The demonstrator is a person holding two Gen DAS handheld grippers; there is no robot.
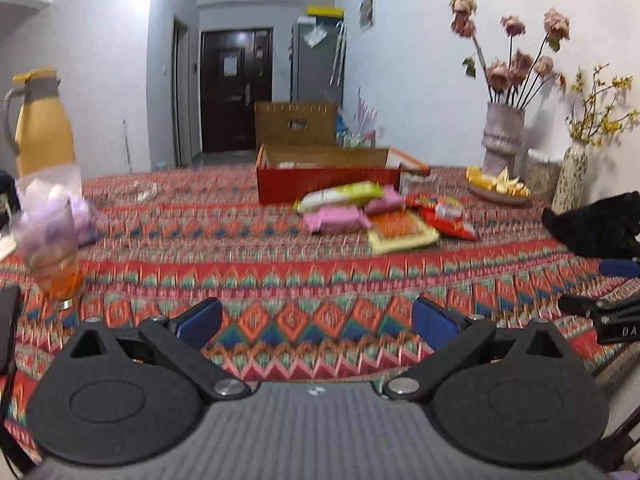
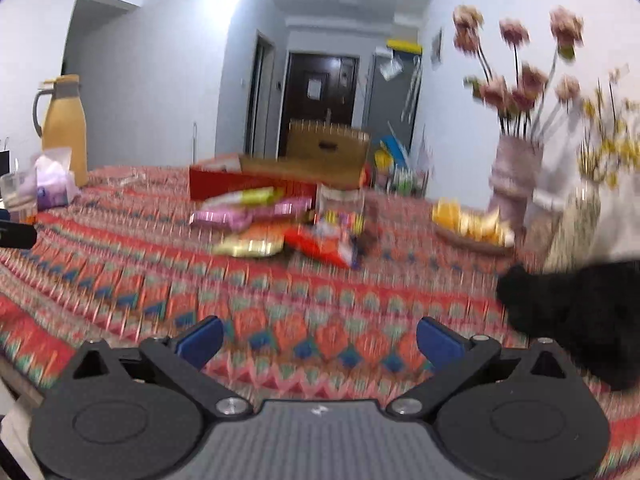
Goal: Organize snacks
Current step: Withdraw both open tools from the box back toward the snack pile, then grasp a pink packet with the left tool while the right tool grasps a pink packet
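A loose pile of snack packets lies mid-table on the patterned cloth: a green-white packet (image 1: 344, 196), a pink one (image 1: 332, 220), an orange-yellow one (image 1: 400, 232) and a red one (image 1: 444, 216). Just behind them stands an open red cardboard box (image 1: 328, 184). In the right wrist view the same pile (image 2: 280, 224) and box (image 2: 256, 184) appear blurred. My left gripper (image 1: 316, 312) is open and empty over the near cloth, well short of the pile. My right gripper (image 2: 320, 330) is likewise open, with nothing between its blue pads.
A yellow thermos (image 1: 42, 128), a glass cup (image 1: 56, 248) and a tissue bag (image 1: 52, 196) stand at the left. A fruit plate (image 1: 500, 190), two flower vases (image 1: 502, 136) and a black fluffy object (image 1: 600, 228) crowd the right side. A brown box (image 1: 296, 122) sits beyond the table.
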